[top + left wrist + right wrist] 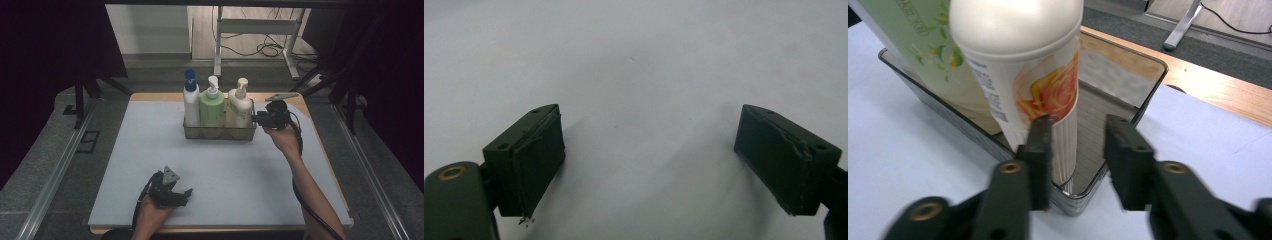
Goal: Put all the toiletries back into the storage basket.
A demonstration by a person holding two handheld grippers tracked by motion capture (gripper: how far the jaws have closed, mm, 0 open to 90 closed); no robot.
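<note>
open counter [150,145] lies in front of and to the left of the metal tray [220,134]. three pump bottles stand packed side by side in the tray, walls touching, leaving no passage between them. the cream bottle [1018,65] stands in the tray's right end; the right hand-held gripper [1078,165] straddles the tray's end wall beside it. the left hand-held gripper [649,160] rests over bare counter.

room: dim | floor [150,67]: grey; cables [265,49] | furniture: white desk frame [257,27]; black curtains [55,45]
</note>
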